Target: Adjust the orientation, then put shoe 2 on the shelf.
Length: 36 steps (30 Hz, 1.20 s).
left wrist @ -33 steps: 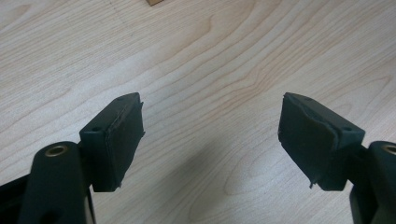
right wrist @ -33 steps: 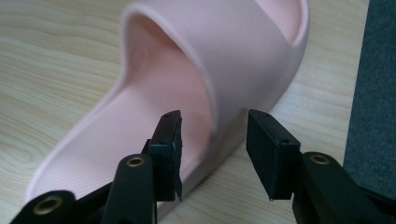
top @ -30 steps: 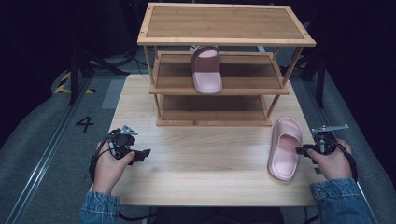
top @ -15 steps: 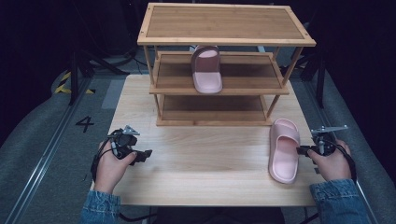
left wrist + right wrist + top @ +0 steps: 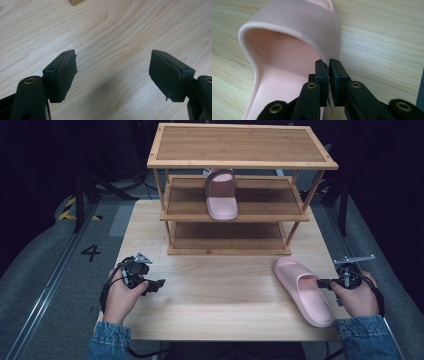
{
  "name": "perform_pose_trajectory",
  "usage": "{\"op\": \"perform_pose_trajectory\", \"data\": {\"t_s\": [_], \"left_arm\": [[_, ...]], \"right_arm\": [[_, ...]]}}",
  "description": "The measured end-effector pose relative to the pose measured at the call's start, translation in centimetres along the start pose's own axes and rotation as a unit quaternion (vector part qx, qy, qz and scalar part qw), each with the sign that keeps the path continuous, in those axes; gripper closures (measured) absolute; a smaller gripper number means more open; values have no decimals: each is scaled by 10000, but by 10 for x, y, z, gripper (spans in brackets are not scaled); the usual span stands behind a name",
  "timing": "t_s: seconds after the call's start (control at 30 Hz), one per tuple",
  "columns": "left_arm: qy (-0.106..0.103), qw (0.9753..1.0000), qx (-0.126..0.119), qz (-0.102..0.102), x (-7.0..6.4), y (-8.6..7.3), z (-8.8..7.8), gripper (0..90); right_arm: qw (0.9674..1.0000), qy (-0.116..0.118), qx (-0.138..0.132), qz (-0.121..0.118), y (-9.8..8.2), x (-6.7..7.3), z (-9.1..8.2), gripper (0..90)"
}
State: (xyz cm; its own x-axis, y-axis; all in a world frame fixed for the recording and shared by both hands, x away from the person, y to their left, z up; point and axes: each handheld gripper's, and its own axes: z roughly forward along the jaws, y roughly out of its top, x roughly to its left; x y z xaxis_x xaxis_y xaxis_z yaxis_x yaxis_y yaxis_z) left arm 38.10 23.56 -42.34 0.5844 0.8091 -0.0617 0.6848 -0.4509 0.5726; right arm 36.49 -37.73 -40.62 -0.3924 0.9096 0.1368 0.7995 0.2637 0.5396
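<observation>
R gripper (image 5: pixel 329 65) at the near right of the table (image 5: pixel 220 305) has just been closing & now pinches the side wall of the pink slipper (image 5: pixel 302 290), which lies flat on the wood w/ its strap end toward the rack. L gripper (image 5: pixel 112 72) sits near left, jaws wide apart w/ nothing between, just over bare tabletop. 2nd pink slipper (image 5: pixel 222 195) rests on the middle shelf of the wooden rack (image 5: pixel 240 150) at the far side.

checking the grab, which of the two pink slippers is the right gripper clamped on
The pink slipper on the table, at the near right: the right gripper pinches its strap edge. The slipper on the rack's middle shelf lies untouched.
</observation>
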Motion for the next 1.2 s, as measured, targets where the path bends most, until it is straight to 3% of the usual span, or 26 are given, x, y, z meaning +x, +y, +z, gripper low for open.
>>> {"op": "perform_pose_trajectory", "data": {"t_s": [0.3, 0.77, 0.9, 1.2], "left_arm": [[5, 10000, -29, -51, 1, -1, -2, 225], [20, 9999, -71, -120, 7, -5, -6, 225], [25, 9999, -45, -113, 7, -5, -5, 225], [62, 9999, -24, -131, 8, -7, -6, 224]], "right_arm": [[9994, 188, -127, -262, 8, 18, -12, 857], [9986, 290, -228, -381, 27, 32, -35, 858], [9979, 329, -332, -455, 42, 34, -54, 858], [9966, 453, -354, -590, 74, 36, -77, 858]]}}
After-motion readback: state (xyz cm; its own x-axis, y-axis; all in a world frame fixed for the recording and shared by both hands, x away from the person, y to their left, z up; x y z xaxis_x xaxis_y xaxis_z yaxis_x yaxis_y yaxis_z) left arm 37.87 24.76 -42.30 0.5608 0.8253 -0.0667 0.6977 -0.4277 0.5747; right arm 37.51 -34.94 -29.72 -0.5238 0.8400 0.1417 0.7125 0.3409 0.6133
